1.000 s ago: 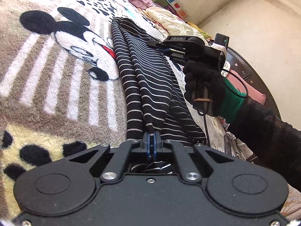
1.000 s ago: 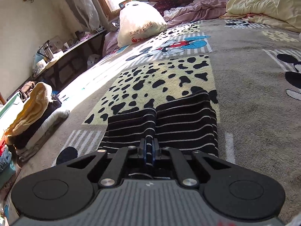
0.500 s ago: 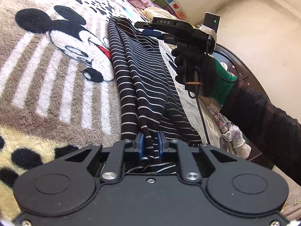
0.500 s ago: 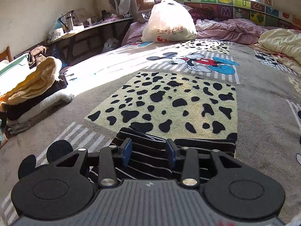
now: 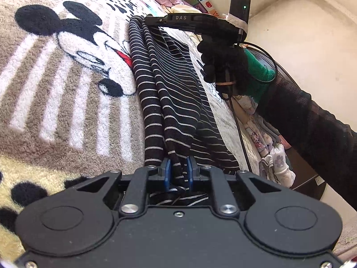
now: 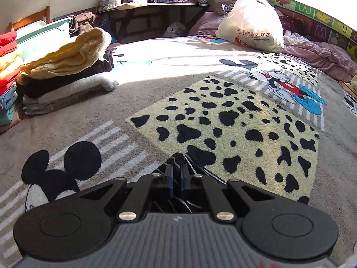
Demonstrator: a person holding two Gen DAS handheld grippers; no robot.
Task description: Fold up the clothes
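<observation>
Black white-striped knit garment [image 5: 169, 93] bunched lengthwise on plush cartoon-mouse blanket [image 5: 55, 93], left tongs [image 5: 177, 174] spread around its near end, right tongs [image 6: 176, 178] pinching its far end, gloved hand [image 5: 225, 67] gripping them.

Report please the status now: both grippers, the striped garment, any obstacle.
Left hand-held gripper open around striped garment. Right hand-held gripper shut on its far end. Garment bunched lengthwise on blanket. Nothing in the way.
</observation>
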